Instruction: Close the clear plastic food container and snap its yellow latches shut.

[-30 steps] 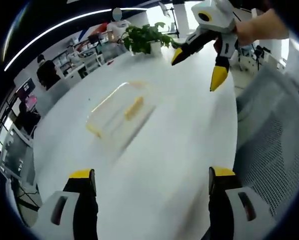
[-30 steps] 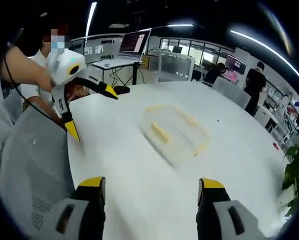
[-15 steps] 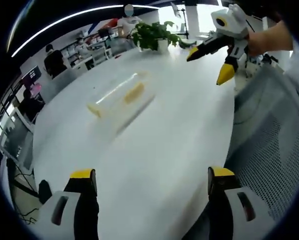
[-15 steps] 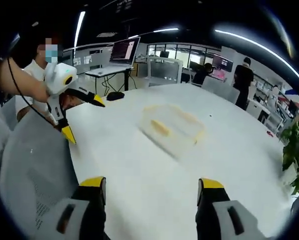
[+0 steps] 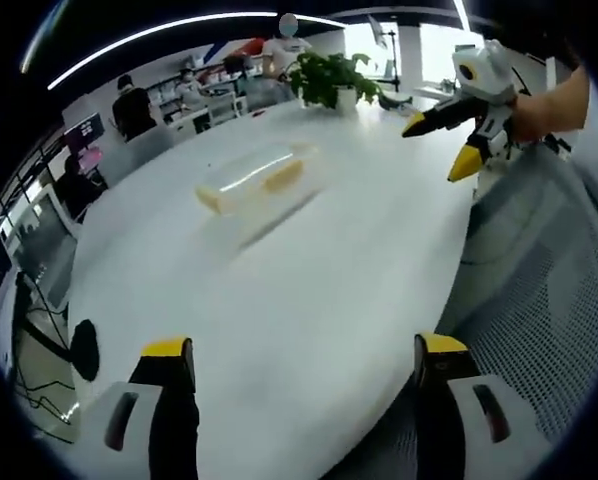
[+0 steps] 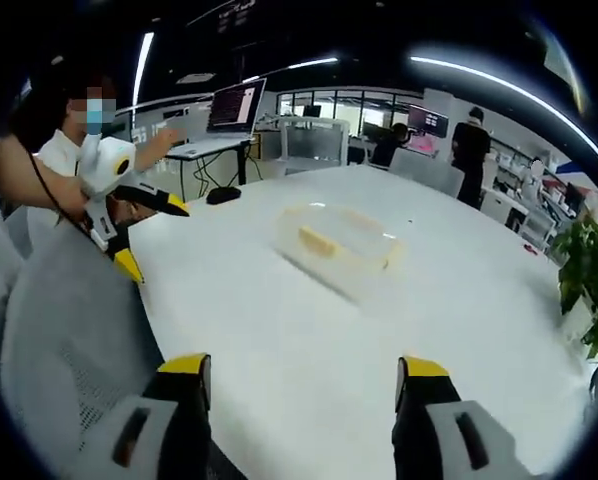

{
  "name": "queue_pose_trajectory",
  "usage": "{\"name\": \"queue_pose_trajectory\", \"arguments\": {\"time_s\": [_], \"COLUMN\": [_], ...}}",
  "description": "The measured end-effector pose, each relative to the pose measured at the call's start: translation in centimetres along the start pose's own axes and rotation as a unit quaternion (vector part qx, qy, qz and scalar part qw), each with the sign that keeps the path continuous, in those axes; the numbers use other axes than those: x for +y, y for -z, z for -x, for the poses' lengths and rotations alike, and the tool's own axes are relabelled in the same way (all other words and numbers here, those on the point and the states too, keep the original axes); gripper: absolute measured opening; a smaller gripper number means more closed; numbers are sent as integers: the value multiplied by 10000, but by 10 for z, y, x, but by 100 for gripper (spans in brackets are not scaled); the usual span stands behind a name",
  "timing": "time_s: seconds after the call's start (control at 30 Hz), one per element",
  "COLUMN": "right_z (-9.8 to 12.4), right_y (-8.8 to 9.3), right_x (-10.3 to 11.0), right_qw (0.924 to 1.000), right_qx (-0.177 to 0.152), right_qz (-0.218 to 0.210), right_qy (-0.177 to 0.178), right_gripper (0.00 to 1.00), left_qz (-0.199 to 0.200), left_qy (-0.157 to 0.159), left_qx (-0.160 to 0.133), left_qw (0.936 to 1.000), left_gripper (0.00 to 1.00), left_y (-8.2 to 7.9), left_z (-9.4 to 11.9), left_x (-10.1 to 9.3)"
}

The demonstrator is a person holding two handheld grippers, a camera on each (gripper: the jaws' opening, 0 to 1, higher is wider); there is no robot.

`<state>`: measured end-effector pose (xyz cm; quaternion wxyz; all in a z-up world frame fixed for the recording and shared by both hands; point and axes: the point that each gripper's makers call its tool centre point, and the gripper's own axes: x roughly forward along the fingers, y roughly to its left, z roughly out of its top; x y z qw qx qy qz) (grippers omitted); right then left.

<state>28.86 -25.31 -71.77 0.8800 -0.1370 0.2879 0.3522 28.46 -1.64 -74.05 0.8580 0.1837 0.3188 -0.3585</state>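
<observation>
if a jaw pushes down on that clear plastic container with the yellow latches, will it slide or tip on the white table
The clear plastic food container with yellow latches looks low and wide, so tipping seems unlikely. It sits on a smooth, glossy white table, so it would probably slide if pushed sideways. It appears thin-walled and nearly empty, likely light, so bracing it with the other gripper may help.

Bright ceiling strip lights [image 5: 149, 35], slight motion blur, bowed fisheye edges.
</observation>
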Motion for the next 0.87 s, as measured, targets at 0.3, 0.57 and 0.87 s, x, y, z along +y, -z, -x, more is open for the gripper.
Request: {"name": "queue_pose_trajectory", "arguments": {"time_s": [0.3, 0.57, 0.87], "right_z": [1, 0, 0], "right_y": [3, 4, 6], "right_x": [-1, -2, -5], "right_qw": [9999, 9997, 9997], "right_qx": [17, 51, 58], "right_qz": [99, 193, 151], "right_qy": [89, 129, 178], "right_gripper": [75, 75, 75], "left_qz": [102, 150, 40], "left_qy": [-35, -46, -5], "left_qx": [-170, -233, -245], "left_qw": [9998, 9996, 9997], "left_gripper": [87, 89, 89], "left_y": [1, 0, -2], "left_z": [-1, -2, -3], "left_x": [-7, -5, -7]}}
